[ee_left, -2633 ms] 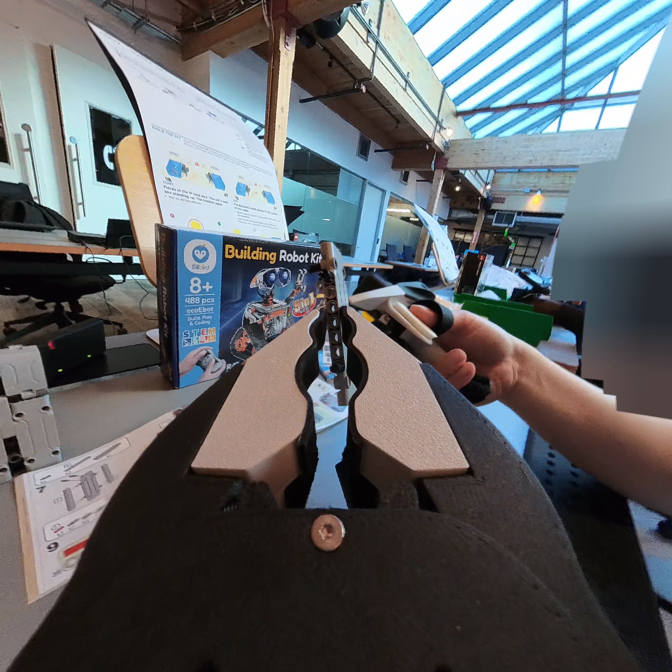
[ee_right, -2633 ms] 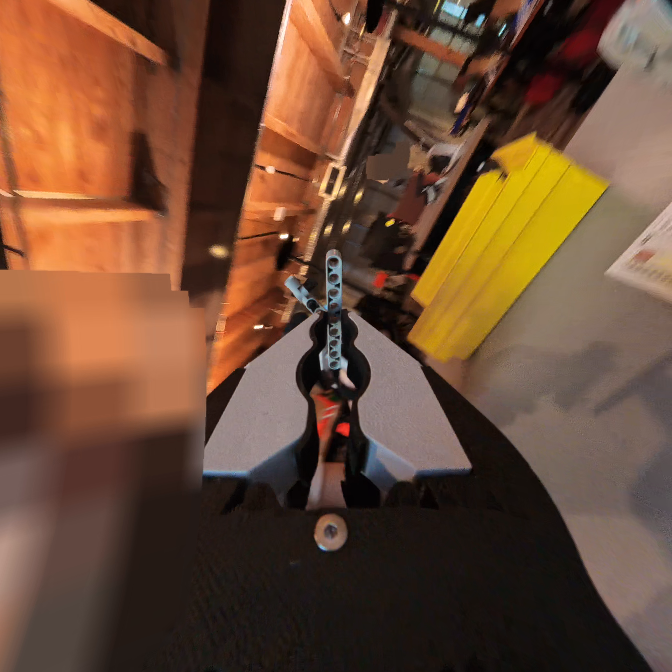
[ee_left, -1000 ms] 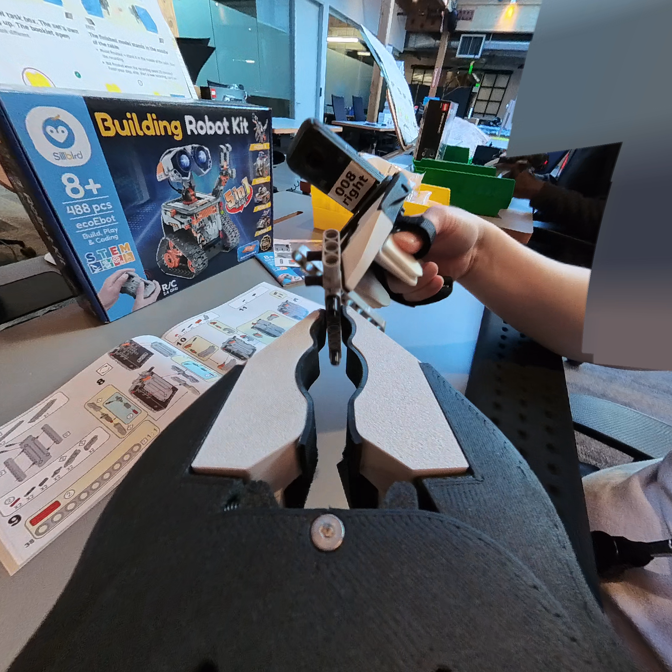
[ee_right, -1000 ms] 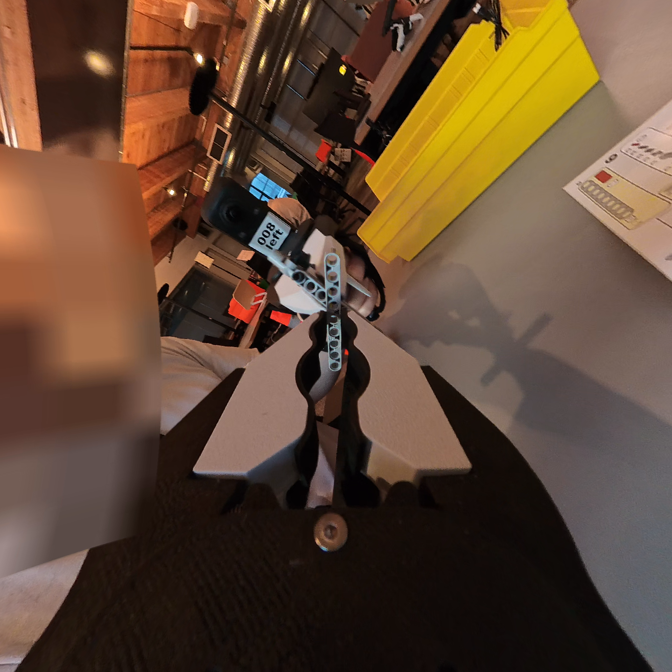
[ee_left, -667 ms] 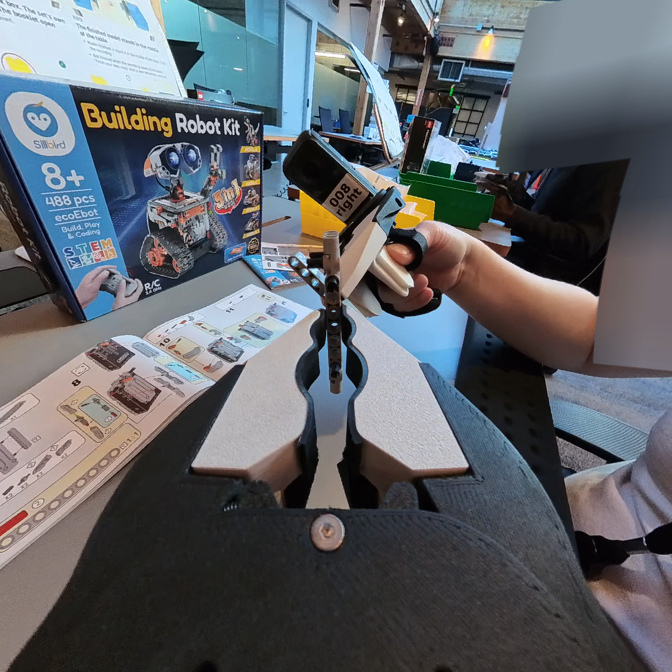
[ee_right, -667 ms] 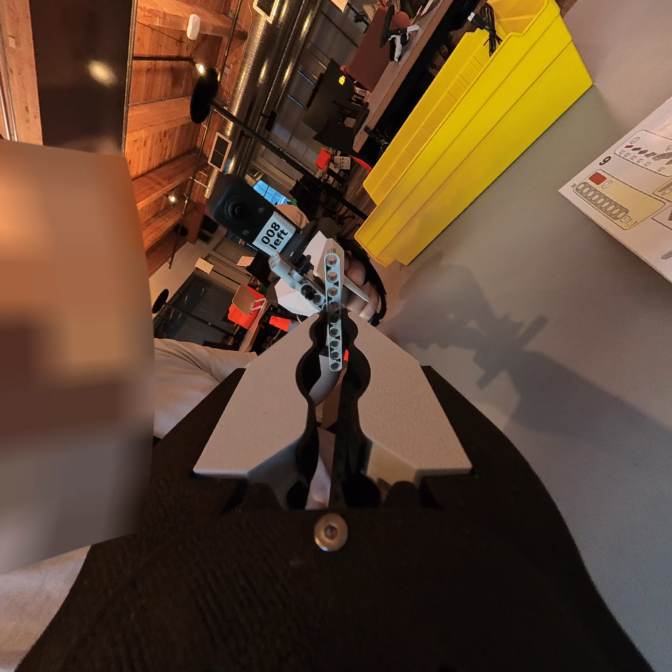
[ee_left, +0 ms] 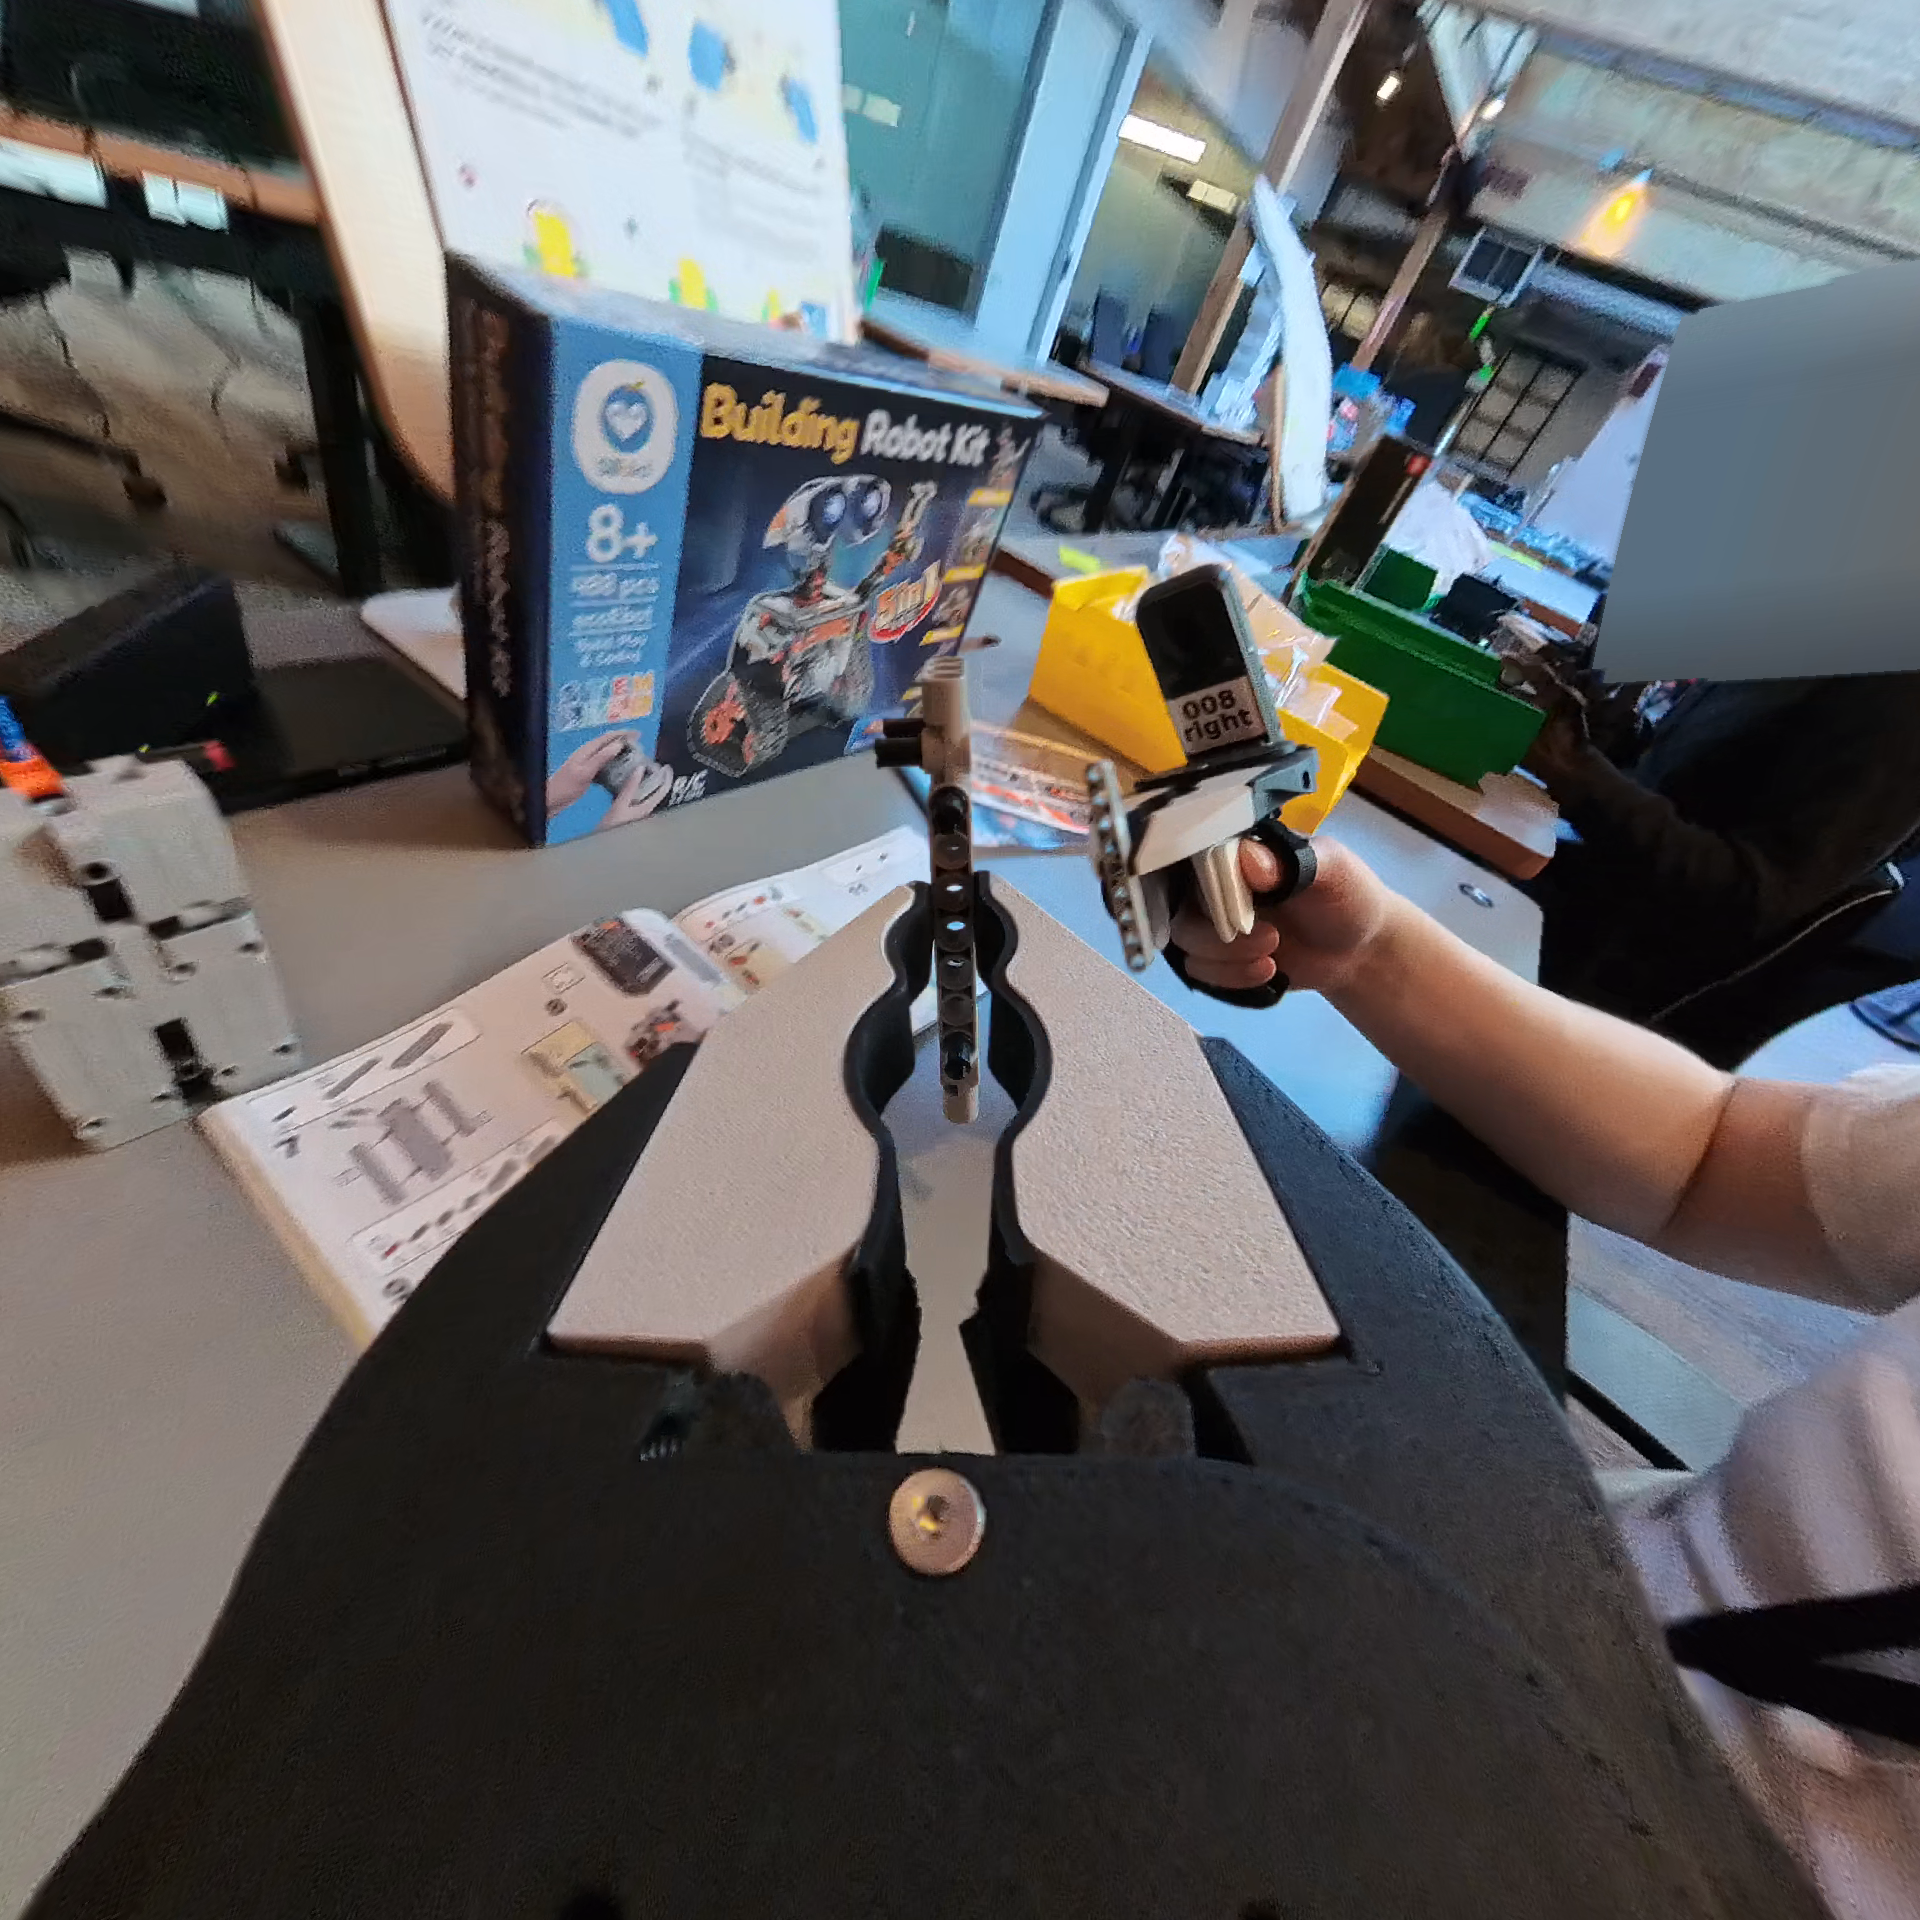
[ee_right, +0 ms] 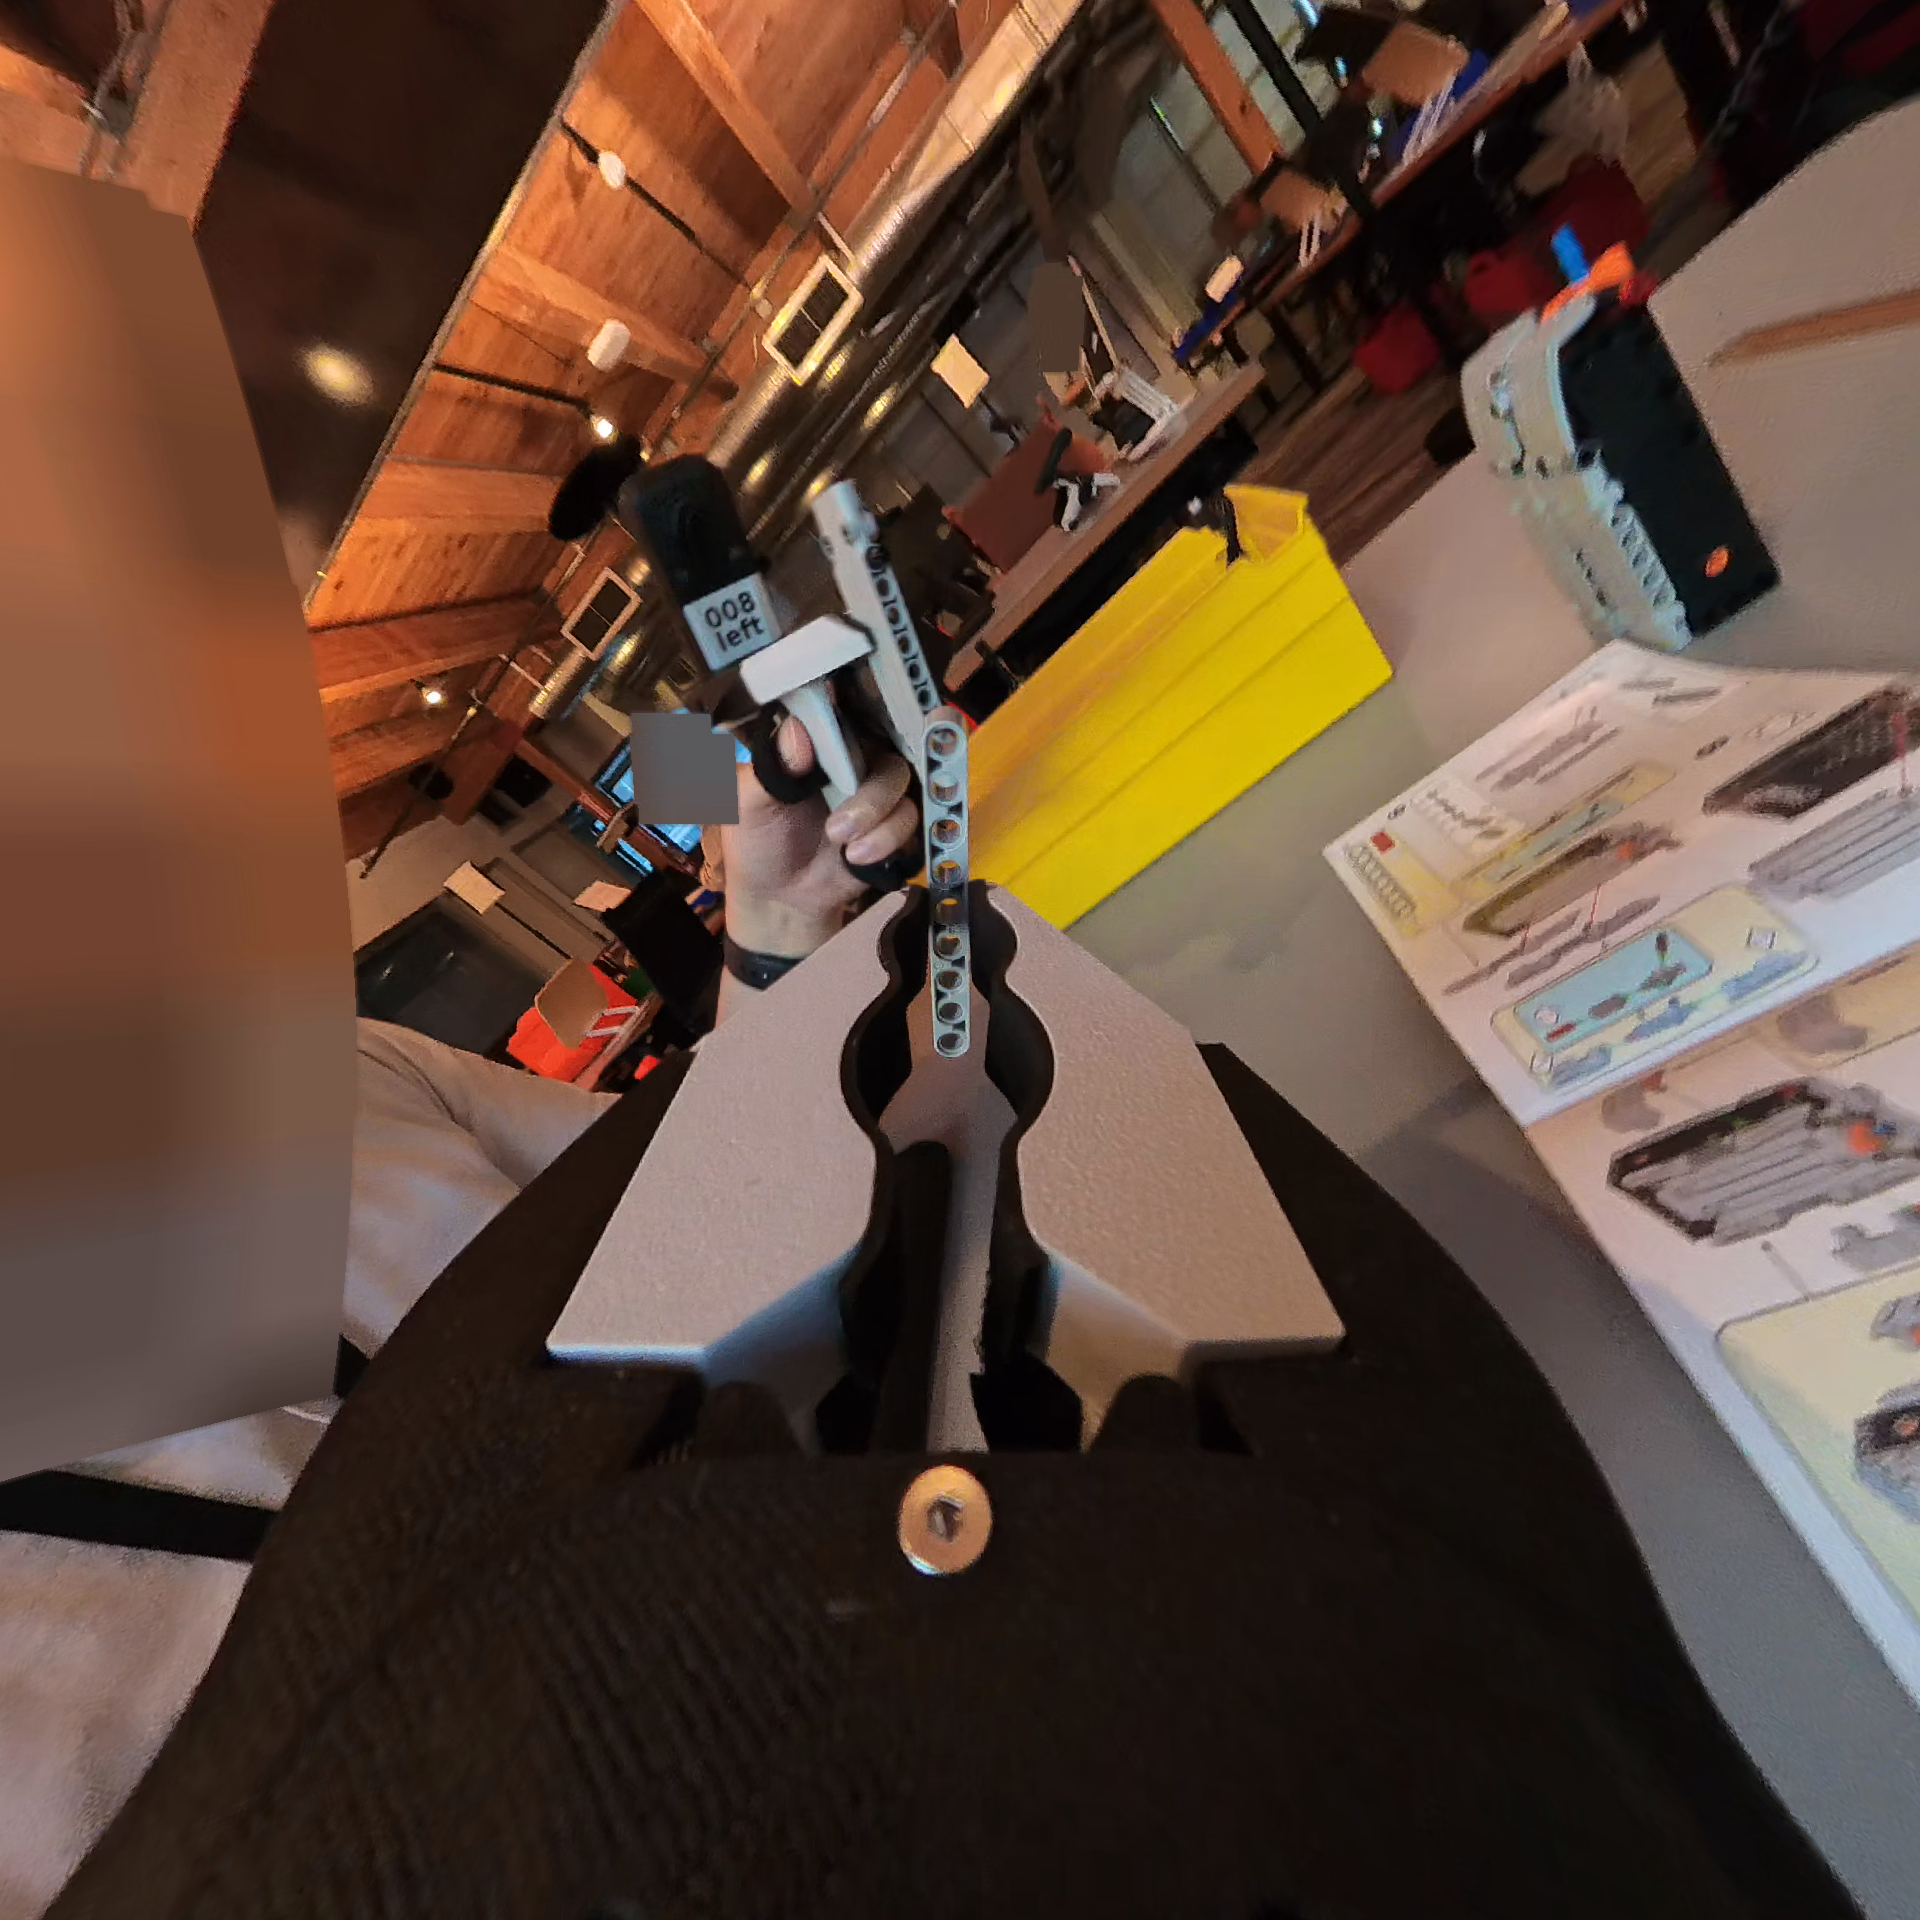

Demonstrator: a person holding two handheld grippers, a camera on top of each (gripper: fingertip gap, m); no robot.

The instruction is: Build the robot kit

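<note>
- Two grippers, both held above a grey table (ee_left: 364, 914), apart from each other.
- Left gripper (ee_left: 951, 894): fingers clamped on a dark perforated beam (ee_left: 953, 966), upright, with a light grey piece (ee_left: 948, 717) at its top end.
- Right gripper (ee_right: 948, 894): fingers pinched on a light grey perforated beam (ee_right: 945, 883), also upright.
- Each gripper is in a person's hand (ee_left: 1278, 925).
- On the table: open instruction booklet (ee_left: 499, 1091) below the left gripper, blue kit box (ee_left: 727, 582) standing behind it, yellow bin (ee_right: 1174, 686), grey block assembly (ee_left: 125, 945) at left.
</note>
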